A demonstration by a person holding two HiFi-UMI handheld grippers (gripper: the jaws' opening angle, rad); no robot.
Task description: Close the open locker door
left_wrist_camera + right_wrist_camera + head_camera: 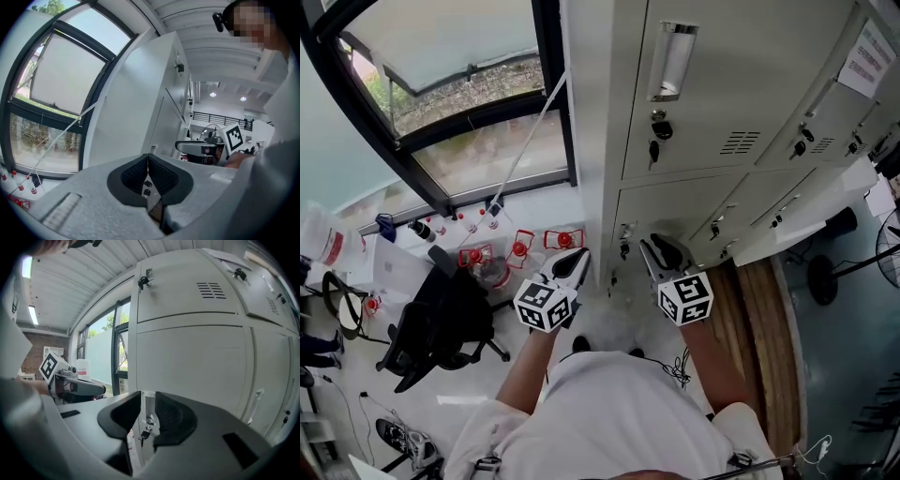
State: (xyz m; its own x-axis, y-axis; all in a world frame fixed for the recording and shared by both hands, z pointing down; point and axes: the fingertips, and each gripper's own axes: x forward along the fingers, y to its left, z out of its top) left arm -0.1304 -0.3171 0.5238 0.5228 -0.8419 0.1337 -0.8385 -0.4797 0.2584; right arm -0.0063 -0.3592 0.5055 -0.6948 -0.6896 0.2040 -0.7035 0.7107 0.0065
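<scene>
head view: left hand-held gripper (577, 264) and right hand-held gripper (662, 251) side by side, facing lockers (722, 84); open locker door (802, 220) juts out low, right of both | left gripper view: jaws together, empty | right gripper view: jaws slightly apart, nothing held

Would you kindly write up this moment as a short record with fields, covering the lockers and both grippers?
setting: pale metal lockers beside a window
open door: one locker door swung out, to the right of both grippers
left: left gripper has its fingers together, nothing between them
right: right gripper has its fingers apart, nothing held; a key in a closed locker shows through the gap
contact: neither gripper touches the open door
floor: black office chair at the left
</scene>
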